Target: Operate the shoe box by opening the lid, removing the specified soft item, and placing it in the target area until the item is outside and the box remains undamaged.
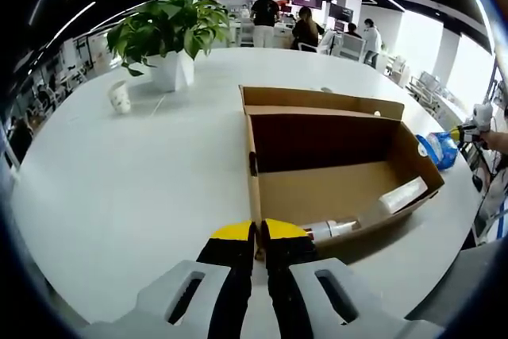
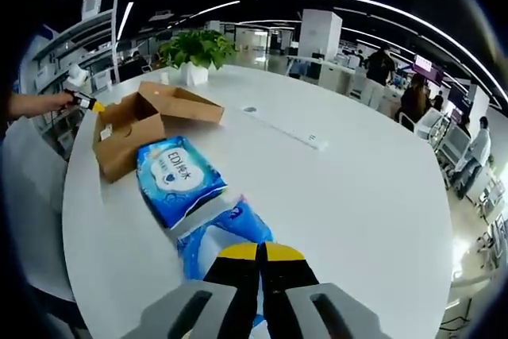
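In the left gripper view we see the left gripper (image 1: 259, 237) with its yellow-tipped jaws closed together on the near wall of the open cardboard shoe box (image 1: 333, 188), pinching the edge at the corner. The box sits on a round white table (image 1: 119, 196), its lid flap (image 1: 317, 102) folded back on the far side. Inside, along the near wall, lie white tube-like items (image 1: 373, 213); we cannot tell what they are. Beyond the box stand a potted plant (image 1: 168, 33) and a small white cup (image 1: 120, 97). At the far right edge, the blue wipes pack (image 1: 438, 148) rests on the table outside the box, with the other gripper's yellow tips just beside it. In the right gripper view, the right gripper (image 2: 260, 253) has its jaws shut on the near end of the blue soft wipes pack (image 2: 186, 184), which lies flat on the table (image 2: 357, 196), near the box but apart from it. A flat white strip (image 2: 290, 129) lies further out on the table. People stand at desks in the background.
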